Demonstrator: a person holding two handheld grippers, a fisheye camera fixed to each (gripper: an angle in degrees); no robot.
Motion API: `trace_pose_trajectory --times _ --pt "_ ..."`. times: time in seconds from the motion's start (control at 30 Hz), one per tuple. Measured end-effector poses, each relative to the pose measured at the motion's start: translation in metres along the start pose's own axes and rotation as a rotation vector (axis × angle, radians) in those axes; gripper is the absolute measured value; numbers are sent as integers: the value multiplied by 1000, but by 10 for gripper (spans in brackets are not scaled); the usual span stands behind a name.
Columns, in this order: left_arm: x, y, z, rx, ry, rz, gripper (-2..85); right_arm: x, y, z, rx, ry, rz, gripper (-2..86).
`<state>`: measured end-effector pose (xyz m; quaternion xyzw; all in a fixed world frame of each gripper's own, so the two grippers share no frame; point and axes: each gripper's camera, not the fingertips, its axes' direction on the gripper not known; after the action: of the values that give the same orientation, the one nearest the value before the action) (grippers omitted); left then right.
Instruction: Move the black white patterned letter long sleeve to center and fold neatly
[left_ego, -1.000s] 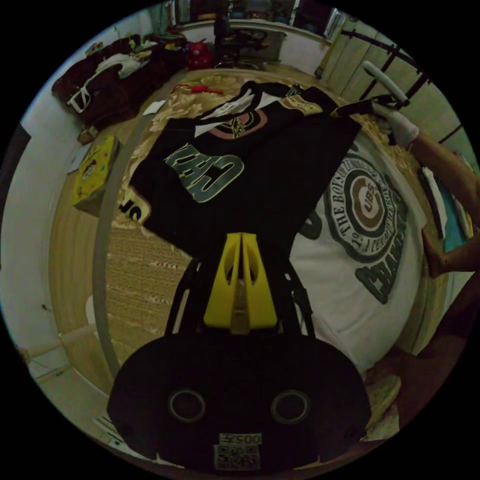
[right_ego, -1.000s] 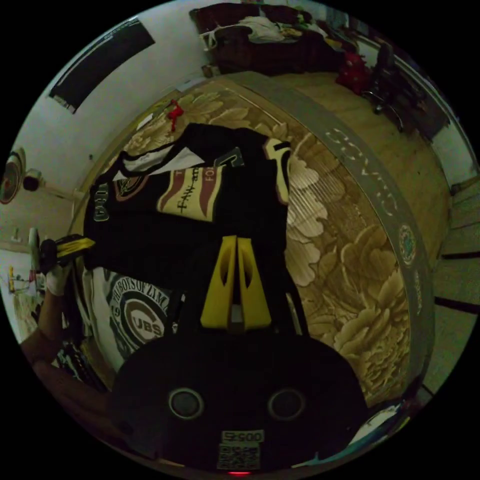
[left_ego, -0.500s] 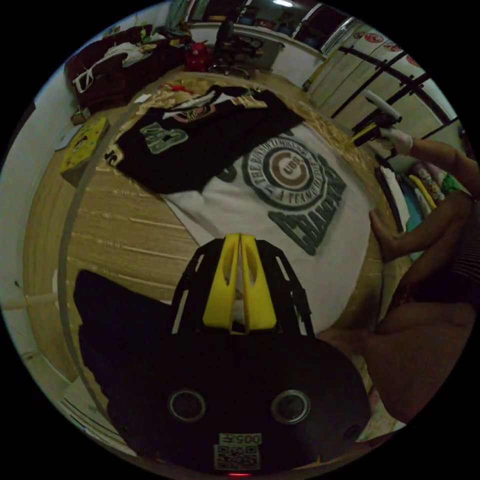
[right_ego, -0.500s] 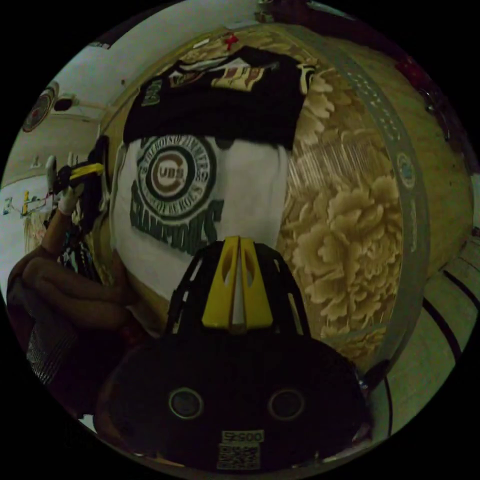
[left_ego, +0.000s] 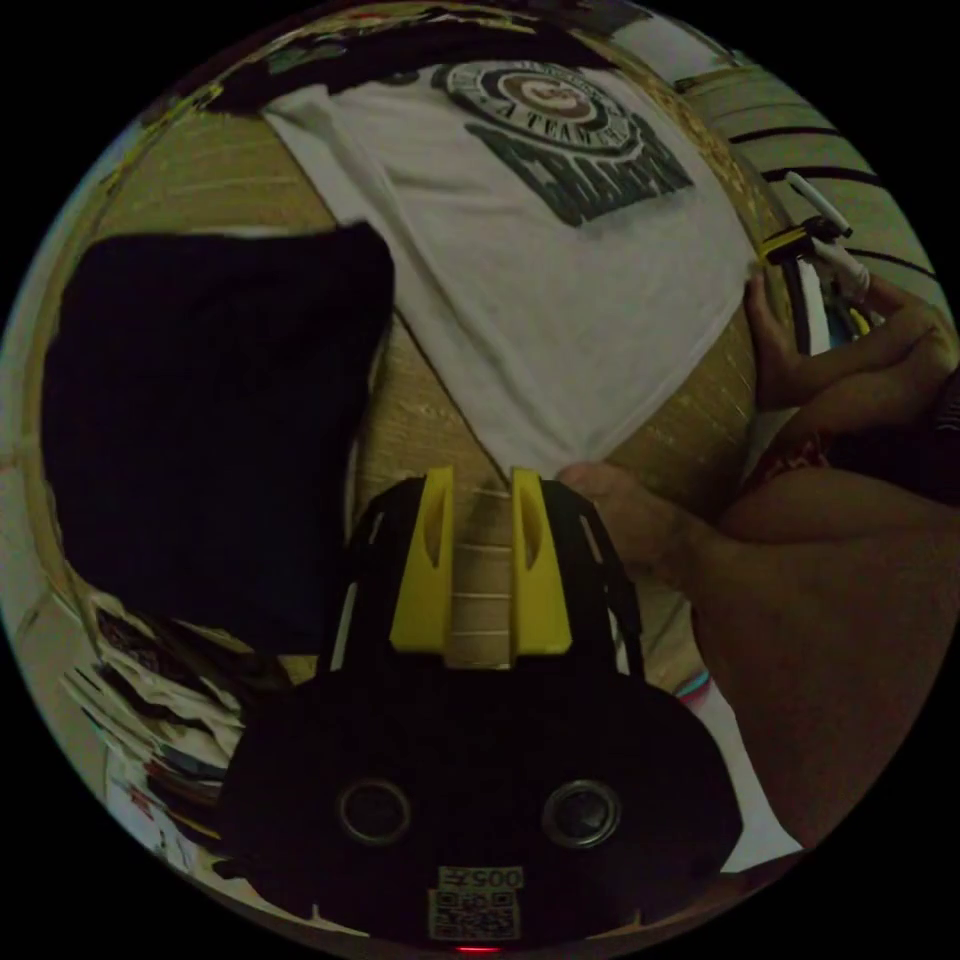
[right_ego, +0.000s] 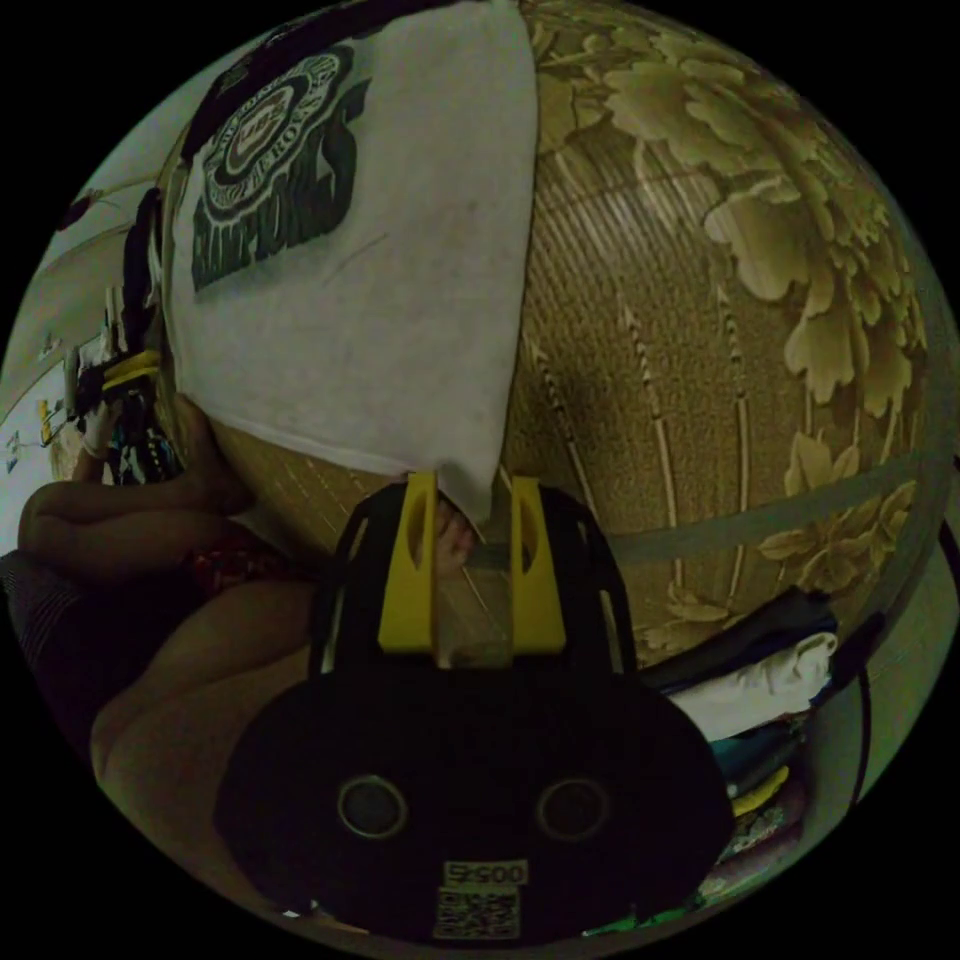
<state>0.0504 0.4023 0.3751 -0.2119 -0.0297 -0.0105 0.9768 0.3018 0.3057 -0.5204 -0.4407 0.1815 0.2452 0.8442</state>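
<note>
White shirt (left_ego: 560, 280) on my mat (right_ego: 720, 400) has green lettering too warped to read. Both hand-held grippers, left (left_ego: 480, 500) and right (right_ego: 465, 505), gape empty.

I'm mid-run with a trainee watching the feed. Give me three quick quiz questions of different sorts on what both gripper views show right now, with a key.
1. True or false: the left gripper has its yellow jaws closed on the white T-shirt with the round green print.
2. What lies between the right gripper's open jaws: A) the shirt's hem corner, B) a red toy, C) a book?
3. Fill in: the shirt lies on a woven mat printed with large ____.

Key: 1 false, the jaws are open on bare mat. 2 A. 3 flowers.
</note>
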Motion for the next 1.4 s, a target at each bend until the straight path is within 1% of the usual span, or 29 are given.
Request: trace_pose_trajectory --times 0.17,0.3,0.4,0.43,0.47,0.53,0.6,0.67,0.73,0.8,0.93,0.97,1.03,1.2,1.27,1.33,1.4 --pt "-9 4 34 -59 101 -12 112 9 -1 4 -15 -29 -59 63" --pt "-22 2 43 -46 152 -24 93 12 1 8 -19 -65 -90 48" --pt "-39 1 48 -43 232 -42 63 13 -1 15 -34 -49 -122 21" --pt "-48 0 52 -59 282 -57 45 14 -2 17 -42 -39 -134 6" --pt "-56 -2 56 -75 369 -53 29 15 -3 17 -48 -38 -140 1" --pt "-64 -5 59 -84 471 -36 16 20 -4 13 -54 -67 -167 -12" --pt "-65 -6 50 -73 436 -2 9 23 -1 -2 -8 -115 -193 -14" --pt "-64 -3 24 -12 348 39 5 27 6 -25 62 -158 -230 -15" --pt "-66 4 1 56 358 58 4 37 18 -57 136 -209 -274 -16" --pt "-69 12 -23 120 384 79 3 45 29 -77 162 -250 -304 -15" --pt "-73 31 -64 166 410 129 2 63 58 -107 150 -238 -329 -15" --pt "-74 35 -70 158 423 138 2 66 63 -109 148 -240 -323 -15" --pt "-76 39 -76 134 445 148 1 77 81 -113 152 -306 -296 -16" --pt "-72 44 -73 -31 497 175 1 88 113 -94 154 -406 -264 -16" --pt "-69 46 -72 -118 554 193 1 92 120 -83 134 -430 -249 -16" --pt "-69 48 -75 -164 603 211 2 96 125 -74 106 -476 -241 -16" --pt "-72 48 -86 -172 647 223 2 96 125 -76 109 -506 -247 -15"
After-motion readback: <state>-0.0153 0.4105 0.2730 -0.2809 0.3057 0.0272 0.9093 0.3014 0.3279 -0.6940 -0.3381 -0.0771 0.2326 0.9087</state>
